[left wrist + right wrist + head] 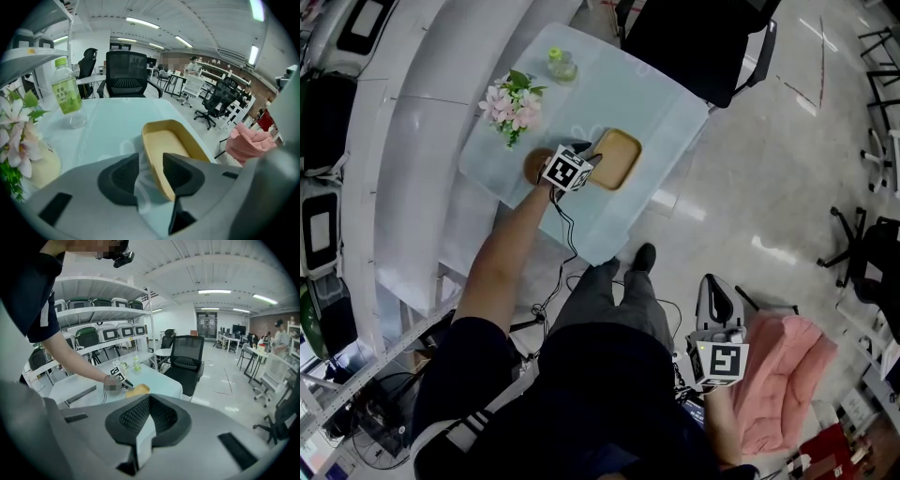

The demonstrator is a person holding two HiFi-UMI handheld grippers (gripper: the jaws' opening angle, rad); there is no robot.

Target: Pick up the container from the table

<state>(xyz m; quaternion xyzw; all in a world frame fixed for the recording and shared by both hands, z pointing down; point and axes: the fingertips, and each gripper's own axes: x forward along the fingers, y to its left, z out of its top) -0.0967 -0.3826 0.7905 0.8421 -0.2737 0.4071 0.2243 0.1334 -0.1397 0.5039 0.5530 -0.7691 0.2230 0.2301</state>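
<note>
A shallow yellow container [616, 157] lies near the front edge of the pale glass table [661, 108]. My left gripper [588, 157] reaches down to the container's near left end. In the left gripper view its jaws straddle the container's [176, 140] left wall: the right pad lies against the inside, and a strip of table shows between the wall and the left pad, so the left gripper [151, 165] is open. My right gripper [715, 298] hangs low at the person's right side, away from the table. In its own view the right gripper [149, 400] is shut on nothing, with the container [137, 390] far off.
A green-capped bottle [562, 64] stands at the table's far side. A pot of pink flowers [513, 101] stands at its left, with a brown round object [536, 166] beside my left gripper. A black office chair [703, 37] stands behind the table. A pink cloth [780, 375] lies on the floor at the right.
</note>
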